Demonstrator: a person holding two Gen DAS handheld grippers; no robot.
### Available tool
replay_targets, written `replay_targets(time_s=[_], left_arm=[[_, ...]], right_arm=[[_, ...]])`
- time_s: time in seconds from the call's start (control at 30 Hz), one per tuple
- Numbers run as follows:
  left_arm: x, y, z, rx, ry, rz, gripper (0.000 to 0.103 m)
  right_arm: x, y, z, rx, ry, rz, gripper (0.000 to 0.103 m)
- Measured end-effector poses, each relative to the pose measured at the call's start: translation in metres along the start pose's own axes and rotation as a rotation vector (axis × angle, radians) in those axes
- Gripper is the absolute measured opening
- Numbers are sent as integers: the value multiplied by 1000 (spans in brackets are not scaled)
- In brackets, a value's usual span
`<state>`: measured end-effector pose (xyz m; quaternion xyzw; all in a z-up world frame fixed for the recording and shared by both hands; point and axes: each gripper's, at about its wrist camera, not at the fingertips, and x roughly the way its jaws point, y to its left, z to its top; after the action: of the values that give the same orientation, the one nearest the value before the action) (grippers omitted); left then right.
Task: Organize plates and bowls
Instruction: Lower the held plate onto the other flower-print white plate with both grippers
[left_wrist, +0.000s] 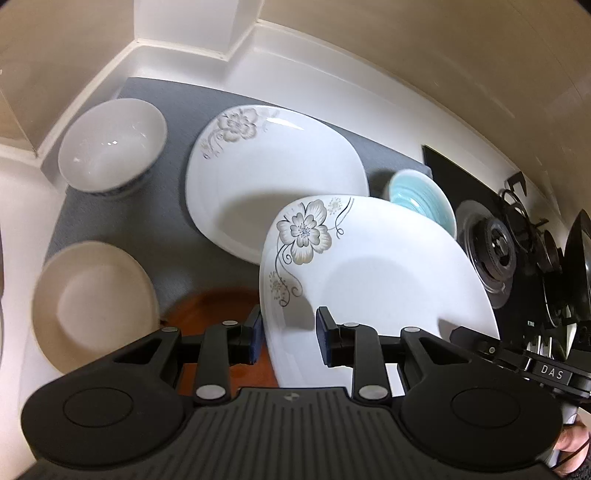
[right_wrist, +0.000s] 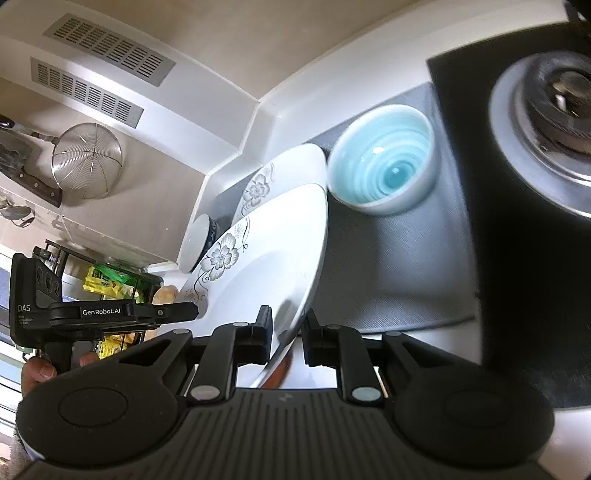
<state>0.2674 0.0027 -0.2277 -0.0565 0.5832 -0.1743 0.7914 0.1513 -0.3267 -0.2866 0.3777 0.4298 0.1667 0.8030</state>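
A white square plate with a grey flower (left_wrist: 388, 273) is held tilted above the grey mat (left_wrist: 122, 221). My left gripper (left_wrist: 290, 338) straddles its near rim, jaws apart with a gap on each side. My right gripper (right_wrist: 287, 332) straddles the same plate's (right_wrist: 266, 258) opposite rim, pads close to it; contact is unclear. A second flowered plate (left_wrist: 273, 166) lies flat on the mat behind it and shows in the right wrist view (right_wrist: 280, 173). A white bowl (left_wrist: 110, 144), a cream plate (left_wrist: 92, 306), a light blue bowl (right_wrist: 384, 170) and a brown plate (left_wrist: 221, 306) lie around.
A black gas hob (left_wrist: 495, 247) with burner and pan supports stands at the right of the mat. White walls and a corner pillar (left_wrist: 192, 29) close the back. A strainer (right_wrist: 86, 158) and knife hang on the wall.
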Motion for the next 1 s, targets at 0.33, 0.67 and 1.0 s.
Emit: replay_targets(time_s=[0.33,0.67,1.0], left_arm=[[2,31,45,-20,0,-7,30],[33,53,82,-51,30,-5,30],[76,68,99,-22,63,33,31]], right_arm=[[34,30,27,-26,-29,-27,18],[71,31,50,-31,-45,-62,18],[116,11,54,4,-77,-95,18]])
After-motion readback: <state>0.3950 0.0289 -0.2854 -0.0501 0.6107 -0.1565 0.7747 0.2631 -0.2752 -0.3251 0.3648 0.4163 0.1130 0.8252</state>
